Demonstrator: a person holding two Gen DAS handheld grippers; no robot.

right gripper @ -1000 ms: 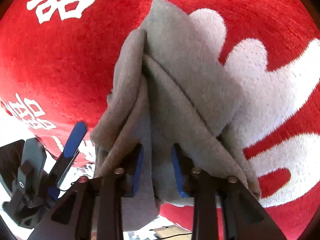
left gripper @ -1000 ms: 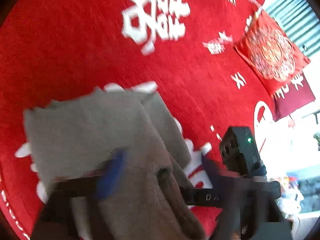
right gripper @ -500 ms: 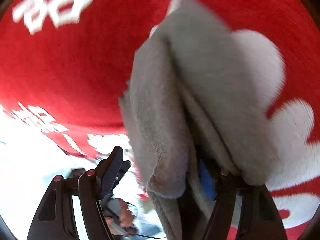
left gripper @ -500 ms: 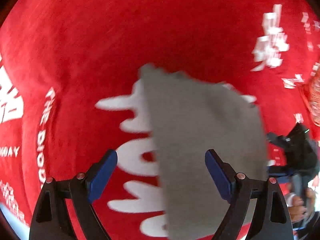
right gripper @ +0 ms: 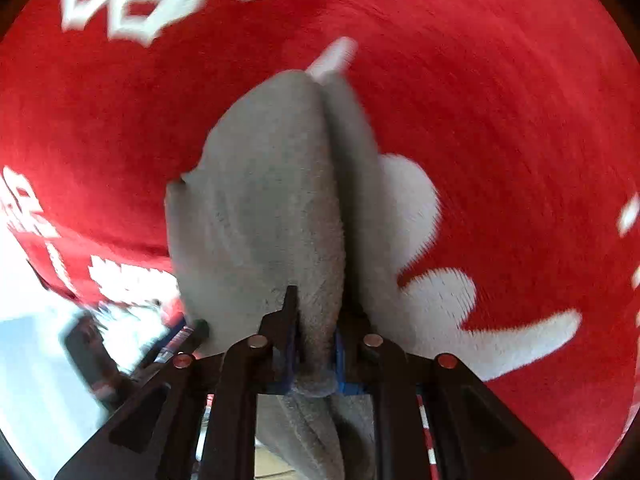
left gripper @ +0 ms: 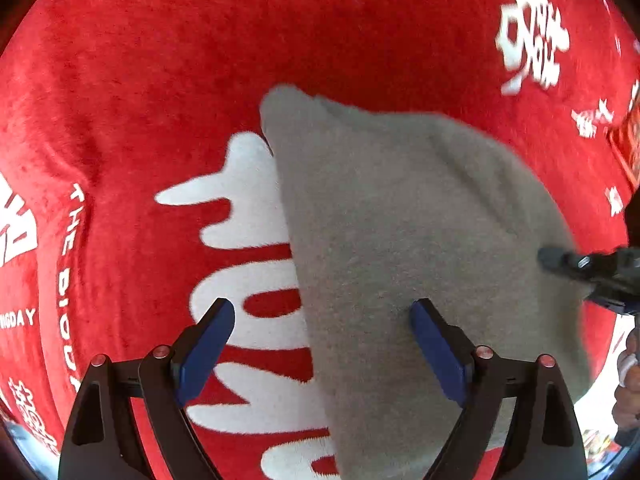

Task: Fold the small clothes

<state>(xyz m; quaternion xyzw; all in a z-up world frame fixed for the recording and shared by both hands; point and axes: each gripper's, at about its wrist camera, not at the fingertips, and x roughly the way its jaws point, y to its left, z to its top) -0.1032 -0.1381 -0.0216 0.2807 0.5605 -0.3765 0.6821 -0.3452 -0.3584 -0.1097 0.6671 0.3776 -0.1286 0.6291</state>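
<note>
Here, I hold a small grey fleecy garment pinched in my right gripper, whose blue-padded fingers are closed hard on a bunched edge of the cloth. I grip it there, I judge, so that the folded layers stay together while I carry them; a dark crease runs up the middle of the garment, away from the gripper, with one thickness of cloth on either side of it.

The garment lies over a red plush blanket with white woven lettering, covering part of a large white motif. In the left wrist view it spreads as one smooth grey panel, its far corner pointing away from me.

My left gripper hangs above the garment's near left edge with its blue pads spread wide and nothing between them. One pad sits over the white motif, the other over the grey cloth. I judge it stands ready to press or take that edge for the next fold.

At the garment's right edge, the dark tip of my right gripper meets the cloth.
</note>
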